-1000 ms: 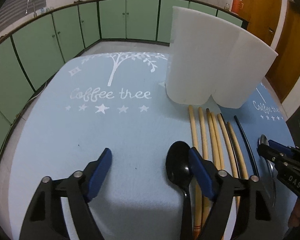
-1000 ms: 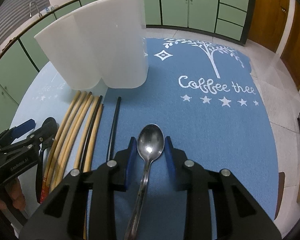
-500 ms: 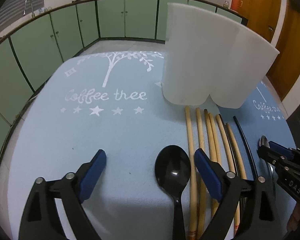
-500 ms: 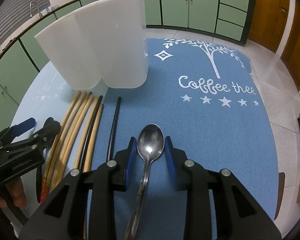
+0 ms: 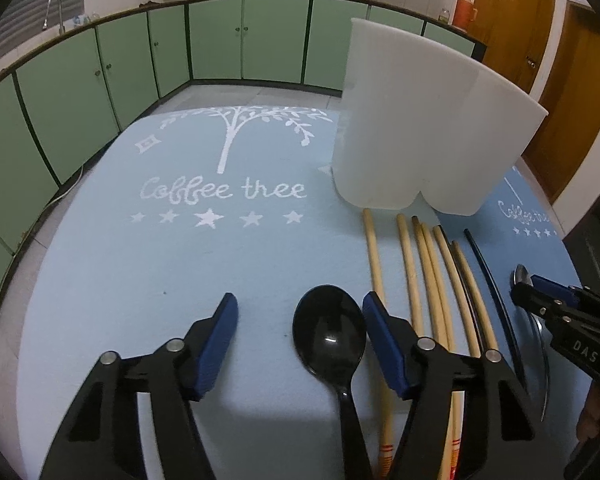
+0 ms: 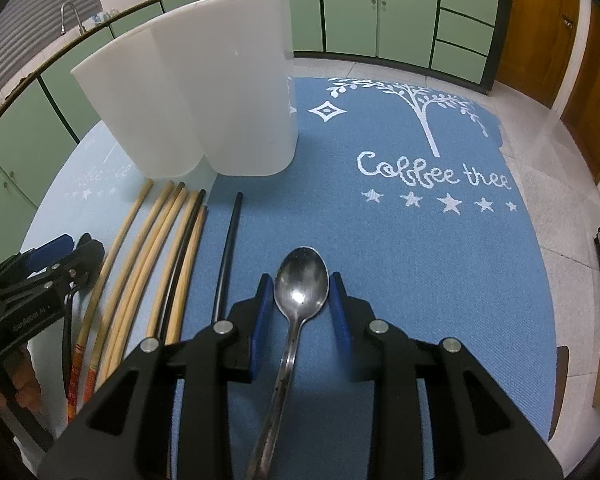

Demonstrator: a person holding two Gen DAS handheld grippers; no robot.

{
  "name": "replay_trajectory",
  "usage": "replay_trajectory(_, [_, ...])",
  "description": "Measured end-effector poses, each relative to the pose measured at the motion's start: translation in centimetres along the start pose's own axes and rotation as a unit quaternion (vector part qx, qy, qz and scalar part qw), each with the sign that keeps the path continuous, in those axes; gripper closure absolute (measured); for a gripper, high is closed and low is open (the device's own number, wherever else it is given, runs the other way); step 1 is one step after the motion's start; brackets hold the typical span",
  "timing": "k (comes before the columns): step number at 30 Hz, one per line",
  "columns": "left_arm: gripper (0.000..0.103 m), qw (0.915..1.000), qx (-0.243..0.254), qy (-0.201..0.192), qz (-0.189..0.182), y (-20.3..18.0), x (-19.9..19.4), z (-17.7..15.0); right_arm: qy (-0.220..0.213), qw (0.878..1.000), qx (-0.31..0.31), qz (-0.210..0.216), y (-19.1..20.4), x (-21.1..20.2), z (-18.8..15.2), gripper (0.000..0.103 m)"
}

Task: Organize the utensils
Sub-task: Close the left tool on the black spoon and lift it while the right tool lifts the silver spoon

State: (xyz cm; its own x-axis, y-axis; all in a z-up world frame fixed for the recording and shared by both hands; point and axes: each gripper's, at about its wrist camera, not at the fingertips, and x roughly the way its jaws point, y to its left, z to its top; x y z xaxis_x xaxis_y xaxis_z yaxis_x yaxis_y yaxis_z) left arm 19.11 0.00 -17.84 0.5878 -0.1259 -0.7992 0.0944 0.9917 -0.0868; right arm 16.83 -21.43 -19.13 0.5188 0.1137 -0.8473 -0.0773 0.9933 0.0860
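Note:
A black plastic spoon (image 5: pixel 329 340) lies on the light blue mat between the fingers of my left gripper (image 5: pixel 298 340), nearer the right finger; the jaws are wide open and touch nothing. A metal spoon (image 6: pixel 302 284) lies between the fingers of my right gripper (image 6: pixel 299 316), whose jaws stand partly open around its neck without clamping it. Several wooden chopsticks (image 5: pixel 428 280) and a black chopstick (image 6: pixel 228 252) lie side by side between the two spoons. A white two-lobed utensil holder (image 5: pixel 428 136) stands upright behind them and also shows in the right wrist view (image 6: pixel 196 96).
Two "Coffee tree" mats cover the round table, light blue (image 5: pixel 140 264) on the left and darker blue (image 6: pixel 440 264) on the right. Green cabinets (image 5: pixel 244 36) line the room behind. The right gripper shows at the right edge of the left wrist view (image 5: pixel 540 300).
My left gripper has shifted left and back, so the black spoon now lies between its fingers instead of beside the right finger. The right gripper and metal spoon have hardly moved.

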Motion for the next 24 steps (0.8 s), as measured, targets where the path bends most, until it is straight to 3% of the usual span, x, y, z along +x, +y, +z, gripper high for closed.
replay_trajectory(6, [0.039, 1.0, -0.001, 0.002, 0.004, 0.48, 0.01, 0.12, 0.001, 1.0, -0.003, -0.003, 0.11, 0.07, 0.03, 0.075])
replay_trajectory(12, [0.024, 0.9999, -0.005, 0.007, 0.015, 0.77, 0.12, 0.03, 0.009, 1.0, -0.001, 0.002, -0.05, 0.06, 0.17, 0.072])
replay_trajectory(16, [0.025, 0.9998, -0.014, 0.008, 0.012, 1.06, 0.2, 0.1, 0.014, 1.0, 0.001, 0.006, -0.17, 0.08, 0.29, 0.07])
replay_trajectory(17, [0.026, 0.9998, -0.013, 0.008, 0.01, 1.01, 0.19, 0.17, 0.014, 1.0, -0.001, 0.004, -0.13, 0.08, 0.28, 0.07])
replay_trajectory(19, [0.043, 0.9999, -0.005, 0.009, 0.002, 0.69, 0.12, 0.23, 0.017, 1.0, -0.007, 0.0, 0.05, 0.1, 0.3, 0.072])
replay_trajectory(24, [0.074, 0.9998, 0.002, 0.006, -0.02, 0.43, -0.19, 0.16, 0.019, 1.0, 0.001, 0.01, -0.46, -0.01, 0.35, 0.076])
